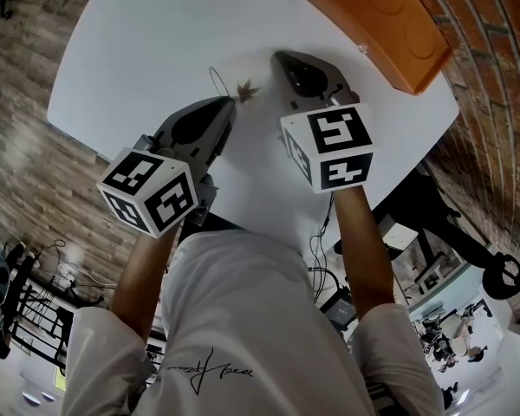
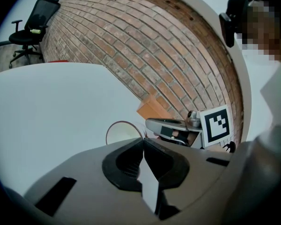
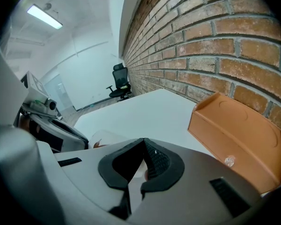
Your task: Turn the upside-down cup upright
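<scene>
Cup point(image 1: 246, 89) sits just ahead of left gripper point(image 2: 143, 140) and just left of right gripper point(image 3: 143, 142). Both jaws closed, holding nothing. Looks light, thin, slippery, crushable; pinch wall near rim gently.

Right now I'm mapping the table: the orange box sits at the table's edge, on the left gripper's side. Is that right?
Wrong side. The orange box sits at the table's edge, on the right gripper's side; the head view shows it.

White cup point(image 2: 123, 135), white table point(image 1: 173, 50), orange box point(image 1: 381, 24)
</scene>
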`<state>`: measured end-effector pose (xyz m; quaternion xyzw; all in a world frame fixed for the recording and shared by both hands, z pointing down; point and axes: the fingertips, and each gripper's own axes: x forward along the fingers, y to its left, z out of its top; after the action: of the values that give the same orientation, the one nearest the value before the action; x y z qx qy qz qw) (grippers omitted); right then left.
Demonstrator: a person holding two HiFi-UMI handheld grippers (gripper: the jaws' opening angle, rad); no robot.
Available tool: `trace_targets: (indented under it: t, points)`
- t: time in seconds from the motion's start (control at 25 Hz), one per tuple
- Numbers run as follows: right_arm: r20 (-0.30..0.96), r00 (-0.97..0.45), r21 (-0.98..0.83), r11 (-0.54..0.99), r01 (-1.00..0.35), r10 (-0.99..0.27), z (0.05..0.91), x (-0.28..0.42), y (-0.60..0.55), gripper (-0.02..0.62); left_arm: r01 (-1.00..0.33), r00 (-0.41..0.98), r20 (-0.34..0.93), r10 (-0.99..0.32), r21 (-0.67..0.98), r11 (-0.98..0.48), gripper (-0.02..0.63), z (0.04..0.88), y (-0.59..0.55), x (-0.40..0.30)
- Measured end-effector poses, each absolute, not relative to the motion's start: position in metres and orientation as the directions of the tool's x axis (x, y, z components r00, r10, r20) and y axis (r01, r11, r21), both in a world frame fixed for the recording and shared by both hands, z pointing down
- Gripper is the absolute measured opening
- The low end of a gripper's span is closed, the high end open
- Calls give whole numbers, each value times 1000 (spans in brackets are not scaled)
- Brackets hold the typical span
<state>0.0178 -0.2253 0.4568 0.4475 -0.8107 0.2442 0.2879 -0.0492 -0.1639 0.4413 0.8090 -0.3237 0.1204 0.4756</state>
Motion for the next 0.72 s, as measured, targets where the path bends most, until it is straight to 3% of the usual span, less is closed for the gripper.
trace_targets:
  t: [0.72]
  points:
    - [689, -421, -142, 460, -876, -590, 462, 20, -216, 20, -647, 757, 510, -408, 673, -359, 11, 429, -163, -50]
